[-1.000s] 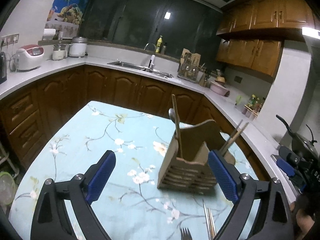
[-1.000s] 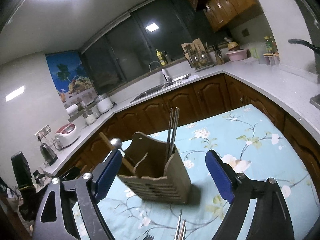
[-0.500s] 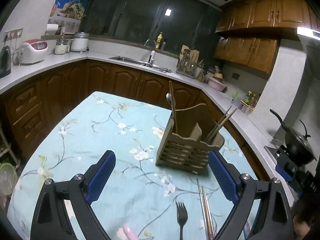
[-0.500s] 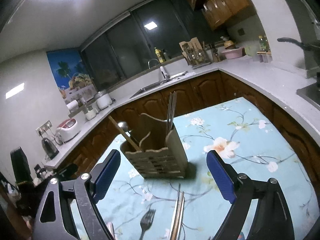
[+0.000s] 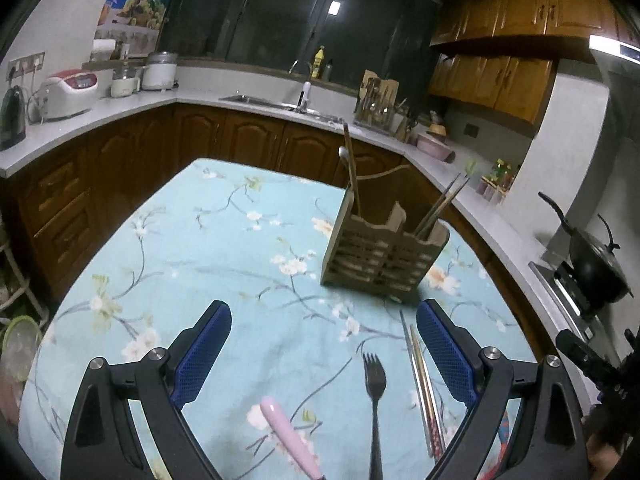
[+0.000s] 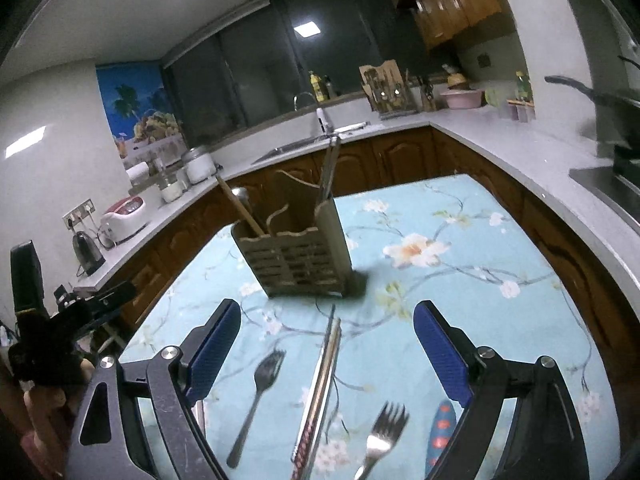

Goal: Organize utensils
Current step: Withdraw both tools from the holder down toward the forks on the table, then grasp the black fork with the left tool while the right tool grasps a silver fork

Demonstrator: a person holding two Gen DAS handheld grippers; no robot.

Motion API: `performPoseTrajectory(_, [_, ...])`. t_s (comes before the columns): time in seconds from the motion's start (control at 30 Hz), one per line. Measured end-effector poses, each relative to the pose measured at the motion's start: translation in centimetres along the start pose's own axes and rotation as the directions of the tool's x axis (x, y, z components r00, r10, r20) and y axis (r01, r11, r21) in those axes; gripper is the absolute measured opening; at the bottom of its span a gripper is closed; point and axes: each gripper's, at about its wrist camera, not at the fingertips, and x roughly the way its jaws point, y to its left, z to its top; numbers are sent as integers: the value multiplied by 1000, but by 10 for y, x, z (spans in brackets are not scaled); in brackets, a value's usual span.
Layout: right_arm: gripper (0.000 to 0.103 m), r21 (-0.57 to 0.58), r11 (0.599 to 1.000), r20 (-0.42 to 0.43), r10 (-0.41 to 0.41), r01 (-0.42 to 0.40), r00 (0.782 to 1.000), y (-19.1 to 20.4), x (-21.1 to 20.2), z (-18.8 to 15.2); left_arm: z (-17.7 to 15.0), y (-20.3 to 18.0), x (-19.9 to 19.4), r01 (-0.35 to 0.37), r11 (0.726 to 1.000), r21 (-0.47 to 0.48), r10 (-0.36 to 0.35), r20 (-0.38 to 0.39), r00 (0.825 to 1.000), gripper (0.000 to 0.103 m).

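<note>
- Wooden slatted utensil holder (image 5: 384,256) stands ahead of the left gripper (image 5: 322,354), beyond its right jaw; jaws wide apart, empty. Between them lie a dark metal fork (image 5: 374,396) and a pink-handled utensil (image 5: 290,438); paired steel chopsticks (image 5: 420,376) run just inside the right jaw.
- Right view: right gripper (image 6: 326,350) spread wide, holding nothing; chopsticks lie centred between its jaws, a silver fork (image 6: 380,436) nearer the right jaw. Advise straddling both chopsticks before closing.

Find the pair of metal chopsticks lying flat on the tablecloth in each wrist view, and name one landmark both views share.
Left wrist: chopsticks lower right, just inside the right finger, right of the dark fork.
Right wrist: chopsticks bottom centre, pointing toward the holder.
Shared landmark: wooden utensil holder.
</note>
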Motion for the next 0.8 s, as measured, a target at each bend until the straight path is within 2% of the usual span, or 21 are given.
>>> performPoseTrajectory(0.3, [90,11,1000,-38,-27,28,999,-5,-8,-25,-13,-10,-5,-1,1000,30,2,-43,999,95])
performPoseTrajectory(0.6, [90,25,998,-127,-48,52,991,-14,5,-54,-19,-14,7,-13,999,43,17,-108,994,94])
performPoseTrajectory(0.8, [90,27,998,-163,-58,63,985,-18,14,-62,-25,-23,28,-18,996,89,35,-194,980,94])
